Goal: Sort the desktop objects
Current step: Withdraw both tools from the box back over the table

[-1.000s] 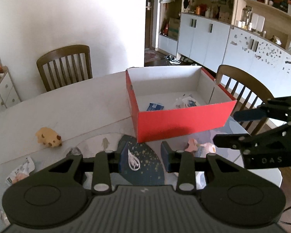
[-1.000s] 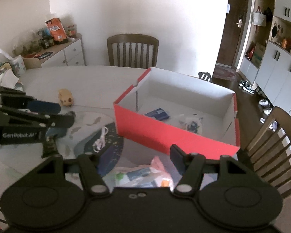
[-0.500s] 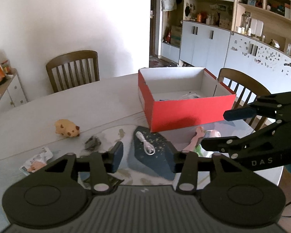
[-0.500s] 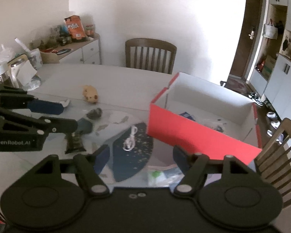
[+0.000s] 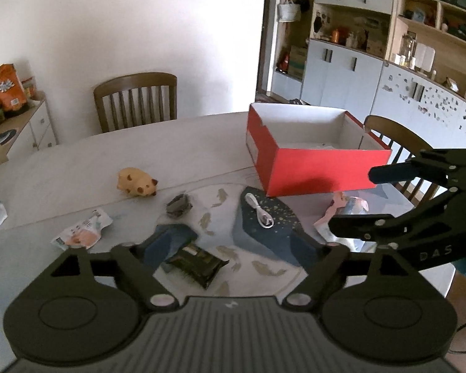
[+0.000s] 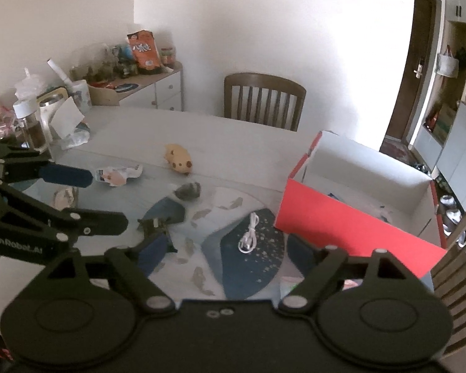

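claws come first. left gripper (image 5: 236, 248) has its jaws opening wide, and nothing is held between them. a dark snack packet (image 5: 198, 263) lies flat on the table between the two fingers, near the left finger, and the pads do not press on it. right gripper (image 6: 225, 253) has its jaws opening wide too, and it holds nothing. a white cable (image 6: 248, 238) lies coiled on the dark blue part of the mat (image 6: 251, 267) between its fingers, a bit ahead of them.

in the left wrist view the white cable sits at 1 o'clock from the left gripper. a small grey crumpled thing (image 5: 178, 206) is at 11 o'clock, and past it, still at 11 o'clock, stands a tan toy animal (image 5: 136, 183). a pale wrapper (image 5: 82, 233) lies at 9 o'clock. a pink and white bag (image 5: 341, 214) lies at 3 o'clock, partly behind the right gripper's fingers.

red box (image 5: 320, 168) stands on the table at 1 o'clock, open on top and white inside. only a little of what lies in it shows.

in the right wrist view the red box is at 2 o'clock from the right gripper, and the toy animal is at 11 o'clock, well apart from the box. the left gripper pokes in at 9 o'clock.

table (image 5: 171, 155) is pale and round at the far side. one wooden chair (image 5: 135, 102) stands at 11 o'clock behind it, and another chair (image 5: 397, 143) stands at 2 o'clock behind the box.
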Action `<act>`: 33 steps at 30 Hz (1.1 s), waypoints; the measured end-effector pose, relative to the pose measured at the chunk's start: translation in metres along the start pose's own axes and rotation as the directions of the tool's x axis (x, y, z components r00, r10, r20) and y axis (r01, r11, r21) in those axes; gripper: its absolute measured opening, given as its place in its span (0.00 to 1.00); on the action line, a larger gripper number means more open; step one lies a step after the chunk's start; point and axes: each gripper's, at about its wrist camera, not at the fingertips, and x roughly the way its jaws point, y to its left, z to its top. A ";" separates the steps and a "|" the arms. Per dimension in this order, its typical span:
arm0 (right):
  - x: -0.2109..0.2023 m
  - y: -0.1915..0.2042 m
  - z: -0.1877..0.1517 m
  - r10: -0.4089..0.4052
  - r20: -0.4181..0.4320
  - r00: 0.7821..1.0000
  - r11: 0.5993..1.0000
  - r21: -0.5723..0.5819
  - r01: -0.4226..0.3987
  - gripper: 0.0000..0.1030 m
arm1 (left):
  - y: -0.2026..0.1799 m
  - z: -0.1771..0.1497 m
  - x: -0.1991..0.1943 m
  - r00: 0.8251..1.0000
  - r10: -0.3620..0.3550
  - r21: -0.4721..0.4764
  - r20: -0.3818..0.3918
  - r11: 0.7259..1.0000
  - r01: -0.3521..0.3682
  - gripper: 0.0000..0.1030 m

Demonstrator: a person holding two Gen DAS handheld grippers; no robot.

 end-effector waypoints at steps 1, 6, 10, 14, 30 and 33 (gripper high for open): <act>0.000 0.001 0.000 0.000 0.003 1.000 1.000 0.003 0.000 0.89 | 0.003 -0.001 -0.002 1.000 0.004 -0.004 0.004 1.000 -0.004 0.93; 0.000 0.010 -0.001 0.011 0.012 1.000 1.000 -0.001 -0.011 0.94 | 0.016 -0.008 -0.012 0.999 0.023 -0.022 0.044 1.000 -0.022 1.00; 0.002 0.019 -0.001 0.020 0.010 1.000 1.000 -0.008 -0.019 0.94 | 0.026 -0.012 -0.017 0.998 0.039 -0.032 0.054 0.999 -0.037 1.00; 0.006 0.029 0.000 0.038 0.010 0.999 0.999 -0.018 -0.037 0.94 | 0.041 -0.018 -0.019 0.997 0.069 -0.061 0.043 0.996 -0.066 1.00; 0.038 0.069 0.003 0.074 0.015 0.997 0.996 -0.050 -0.073 0.93 | 0.095 -0.043 -0.029 0.982 0.183 -0.125 0.046 0.976 -0.176 1.00; 0.046 0.075 0.002 0.076 0.014 0.997 0.996 -0.055 -0.075 0.92 | 0.107 -0.047 -0.026 0.979 0.201 -0.153 0.032 0.969 -0.194 1.00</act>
